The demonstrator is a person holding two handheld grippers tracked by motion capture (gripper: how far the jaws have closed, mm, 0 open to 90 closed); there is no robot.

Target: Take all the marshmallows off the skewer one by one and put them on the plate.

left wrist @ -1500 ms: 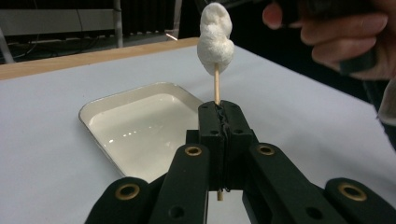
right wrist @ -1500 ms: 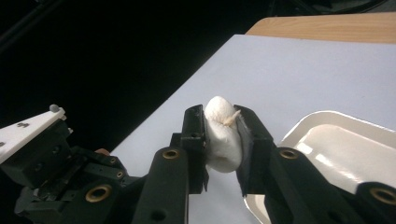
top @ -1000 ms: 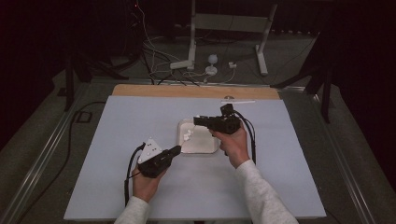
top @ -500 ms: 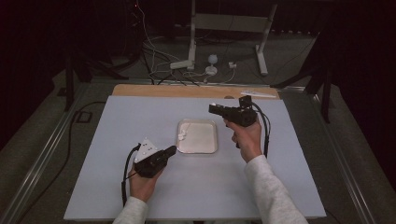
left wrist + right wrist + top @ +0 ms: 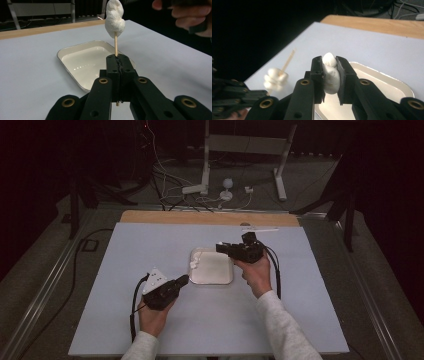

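Since the earlier frames my right gripper (image 5: 220,247) has swung back in from the far right and now hangs over the far right corner of the tray (image 5: 212,279), while my left gripper (image 5: 185,279) has barely shifted at the tray's near left corner.

My left gripper's jaws are pressed tight together on a wooden skewer (image 5: 116,46), which stands nearly upright out of them, with a marshmallow (image 5: 114,18) already threaded on near its top. My right gripper (image 5: 330,75) is pinching a second marshmallow (image 5: 330,74) between its pads, squeezed a little narrow at the waist. Looking along that gripper, the skewer's bare tip (image 5: 289,58) sits off to its left and slightly ahead, blurred. Just beyond and below both grippers lies the empty white enamel tray, on the pale blue table (image 5: 125,250).

I judge the next step is pushing this marshmallow onto the point. Risks: an off-centre approach would let the tip skid past or tear out the side; pressing down hard could slide the skewer through my left jaws; squeezing more would crush the soft piece.
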